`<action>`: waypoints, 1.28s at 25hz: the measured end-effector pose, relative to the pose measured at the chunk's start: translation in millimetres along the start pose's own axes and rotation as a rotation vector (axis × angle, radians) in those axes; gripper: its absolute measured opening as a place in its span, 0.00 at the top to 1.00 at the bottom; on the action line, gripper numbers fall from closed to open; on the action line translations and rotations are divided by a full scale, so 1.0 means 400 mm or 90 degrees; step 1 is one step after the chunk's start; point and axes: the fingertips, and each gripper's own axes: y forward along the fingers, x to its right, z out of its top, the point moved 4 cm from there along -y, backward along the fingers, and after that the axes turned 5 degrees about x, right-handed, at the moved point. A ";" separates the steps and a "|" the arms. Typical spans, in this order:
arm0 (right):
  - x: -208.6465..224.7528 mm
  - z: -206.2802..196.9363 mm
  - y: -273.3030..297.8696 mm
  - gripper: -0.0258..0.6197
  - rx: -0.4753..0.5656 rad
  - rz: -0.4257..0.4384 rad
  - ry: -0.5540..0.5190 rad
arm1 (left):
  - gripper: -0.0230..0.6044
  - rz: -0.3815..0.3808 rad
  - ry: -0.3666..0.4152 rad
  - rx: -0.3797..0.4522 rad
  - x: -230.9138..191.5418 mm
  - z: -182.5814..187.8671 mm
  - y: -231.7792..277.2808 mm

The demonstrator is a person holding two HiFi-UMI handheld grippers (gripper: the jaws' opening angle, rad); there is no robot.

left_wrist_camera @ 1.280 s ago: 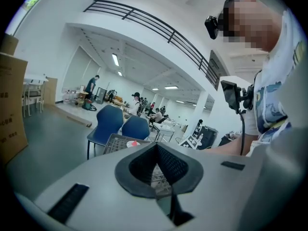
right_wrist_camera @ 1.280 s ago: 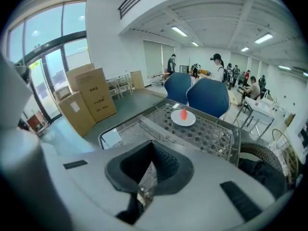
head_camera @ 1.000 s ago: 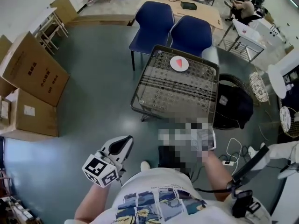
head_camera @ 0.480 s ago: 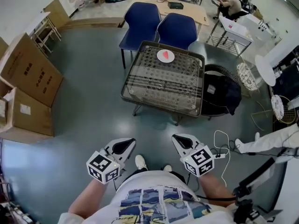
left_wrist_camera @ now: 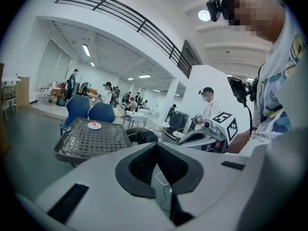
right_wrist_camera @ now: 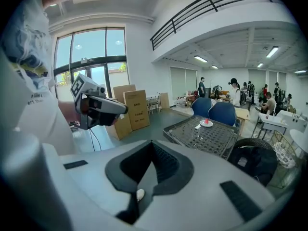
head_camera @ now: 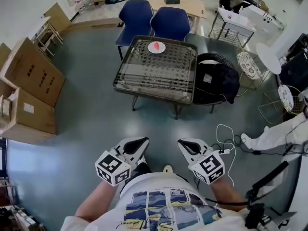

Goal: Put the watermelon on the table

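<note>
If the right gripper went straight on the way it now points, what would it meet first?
Probably the smooth grey floor, short of the dark wire-mesh table; depth is hard to judge.

Low glass-topped table (head_camera: 144, 83) on a grey-green floor (head_camera: 91, 124), with a single plate on it.
The table has a dark frame and a dotted mesh layer under the glass. A small white plate (head_camera: 157, 48) sits near the table's far edge, and a red watermelon slice (head_camera: 157, 45) rests on it; the rest of the top is bare. On the floor, two blue chairs (head_camera: 136, 14) stand just beyond the table, and a round black seat (head_camera: 215, 83) piled with dark fabric stands just beside it. Cardboard boxes (head_camera: 30, 76) are well apart to one side, and a white cable (head_camera: 226, 131) loops to a power strip (head_camera: 222, 151).
</note>
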 end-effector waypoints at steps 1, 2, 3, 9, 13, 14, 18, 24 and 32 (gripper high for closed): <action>0.001 -0.009 -0.025 0.94 0.004 0.006 -0.005 | 0.95 -0.002 0.000 0.003 0.037 -0.006 0.012; 0.001 -0.018 -0.049 0.94 0.007 0.012 -0.010 | 0.95 -0.004 0.004 0.006 0.073 -0.011 0.022; -0.001 -0.027 -0.073 0.94 0.012 0.018 -0.013 | 0.95 -0.006 0.009 0.008 0.107 -0.018 0.030; -0.050 -0.063 -0.168 0.94 0.032 0.048 -0.031 | 0.95 0.014 -0.003 0.014 0.240 -0.077 0.011; -0.071 -0.086 -0.210 0.95 0.039 0.049 -0.035 | 0.95 0.022 -0.002 -0.013 0.283 -0.120 -0.004; -0.075 -0.093 -0.217 0.94 0.040 0.050 -0.037 | 0.95 0.024 -0.002 -0.015 0.291 -0.126 -0.005; -0.095 -0.096 -0.227 0.95 0.045 0.069 -0.049 | 0.95 0.034 -0.001 -0.010 0.307 -0.123 -0.006; -0.114 -0.095 -0.222 0.94 0.045 0.063 -0.062 | 0.95 0.024 0.000 -0.016 0.306 -0.130 -0.009; -0.094 -0.066 -0.148 0.95 0.017 0.067 -0.081 | 0.95 0.037 -0.017 -0.004 0.230 -0.110 -0.013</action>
